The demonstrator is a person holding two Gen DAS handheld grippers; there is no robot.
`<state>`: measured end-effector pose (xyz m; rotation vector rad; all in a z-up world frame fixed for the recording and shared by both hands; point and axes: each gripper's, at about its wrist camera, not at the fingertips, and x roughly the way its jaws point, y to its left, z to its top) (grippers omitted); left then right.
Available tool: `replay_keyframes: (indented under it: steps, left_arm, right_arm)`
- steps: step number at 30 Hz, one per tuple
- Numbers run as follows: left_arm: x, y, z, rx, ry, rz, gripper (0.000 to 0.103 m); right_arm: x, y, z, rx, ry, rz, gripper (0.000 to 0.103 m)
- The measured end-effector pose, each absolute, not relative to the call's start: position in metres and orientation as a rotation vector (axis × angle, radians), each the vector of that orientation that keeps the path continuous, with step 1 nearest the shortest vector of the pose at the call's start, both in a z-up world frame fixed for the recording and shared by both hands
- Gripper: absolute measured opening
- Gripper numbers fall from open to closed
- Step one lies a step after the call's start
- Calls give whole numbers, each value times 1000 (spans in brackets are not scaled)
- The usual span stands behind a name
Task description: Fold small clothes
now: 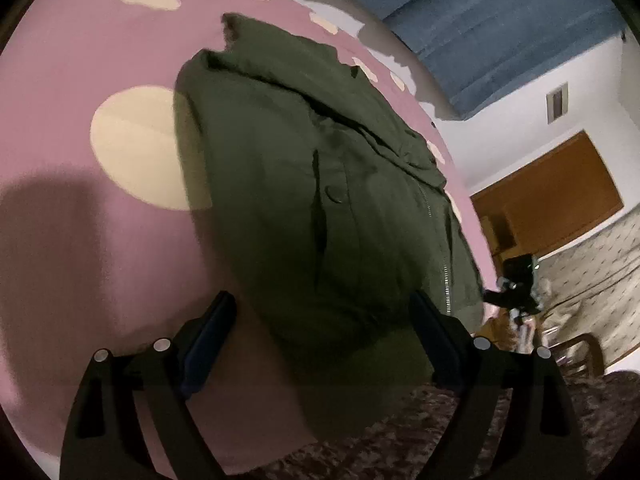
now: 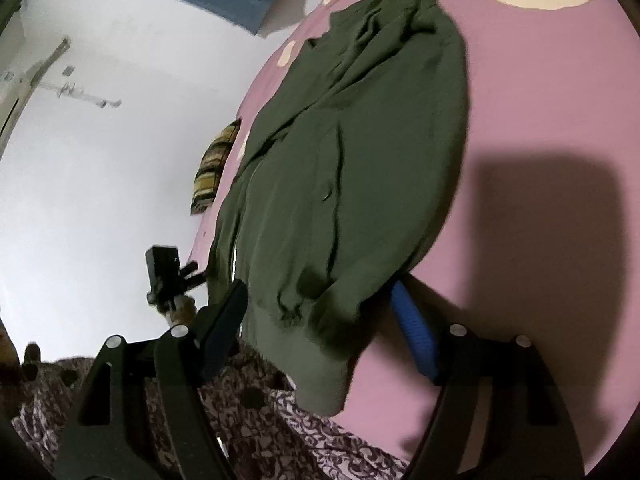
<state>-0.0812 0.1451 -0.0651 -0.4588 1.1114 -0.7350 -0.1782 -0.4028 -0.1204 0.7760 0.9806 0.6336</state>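
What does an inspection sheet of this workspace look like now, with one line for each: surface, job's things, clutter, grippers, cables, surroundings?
Surface: pink sheet with cream spots; patterned dark cover at its near edge.
Job's things: one green jacket with zipper and button lies on the sheet; its ribbed hem hangs over the near edge.
Clutter: striped cloth at the far side of the sheet.
Grippers: left gripper open, jaws on either side of the hem, not closed on it; right gripper open, also around the hem.
Cables: nothing seen.
Surroundings: white wall, blue curtain, brown wooden door.
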Motion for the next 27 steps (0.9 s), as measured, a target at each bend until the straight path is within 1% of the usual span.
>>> replay_keyframes:
  steps: [5,7,10,12,14,17,19,21,22,23,24,27]
  left_arm:
    - [-76,158,-72,-659,1190,-743,87]
    - [-77,155,-73,-687,1210,-771,87]
    - [-79,133,-72,-660,1222,-812,87]
    - [-81,116,-70,-597,1215,-809,88]
    - [-80,106,-70,-585,1204,-826,88]
    - [-75,99,-72,-617,1217,-850,88]
    - [-71,99,-75,-643,1229,-840,80]
    - [-71,97,-80,-607,1248,-797,58]
    - [-72,98,-81,-591,1249,-784,53]
    - [-72,97,-80,-569,1250,-770,48]
    - [-73,99,-80,-569,1253,-766,46]
    - [-73,100,-81,-572,1267,-763,39]
  right_arm:
    - [-184,-403,-120,767,989,644,74]
    - [-186,-401,-120,773,991,667,75]
    - [-186,-391,-119,752,998,713,77]
    - [-187,-385,-119,741,997,750,81]
    - [-187,-380,-117,734,985,769,83]
    - [-188,-379,-117,754,974,772,82]
    - [-190,-376,-116,718,979,754,72]
    - [-189,-371,-116,647,1004,706,51]
    - [-190,-371,-117,630,1011,686,45]
    - [-189,-374,-118,639,1016,668,31]
    - [-188,-378,-121,654,1026,650,22]
    - [-189,-386,-123,708,1022,648,18]
